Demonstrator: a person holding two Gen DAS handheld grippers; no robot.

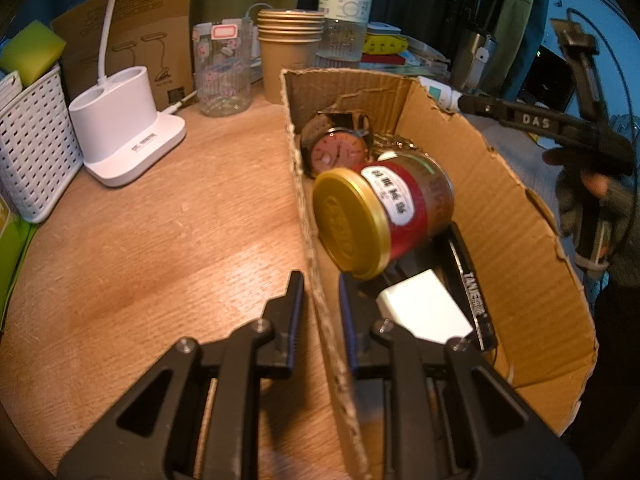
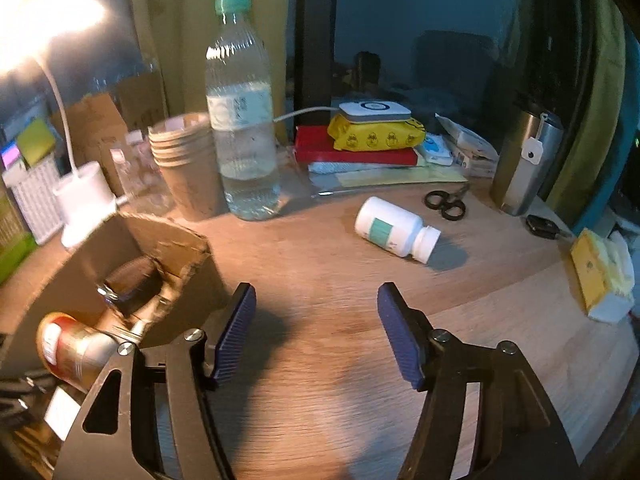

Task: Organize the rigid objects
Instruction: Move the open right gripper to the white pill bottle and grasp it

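Left gripper (image 1: 320, 292) is pinched tight on the near wall of the torn brown cardboard box (image 1: 508, 216), one jaw outside, one inside. Inside that box, a red-labelled glass jar with a gold lid (image 1: 380, 216) lies on its side, a round watch with a reddish dial (image 1: 339, 152) sits behind it, and a white rectangular block (image 1: 424, 308) rests on a flat black item in front. Over on the other side, the right gripper (image 2: 316, 332) stands wide with nothing between its blue pads (image 2: 236, 332), poised above the wooden bench (image 2: 320, 272). A white plastic pill bottle with a white cap (image 2: 396, 228) lies on its side on the bench, well beyond those jaws and apart from the box.
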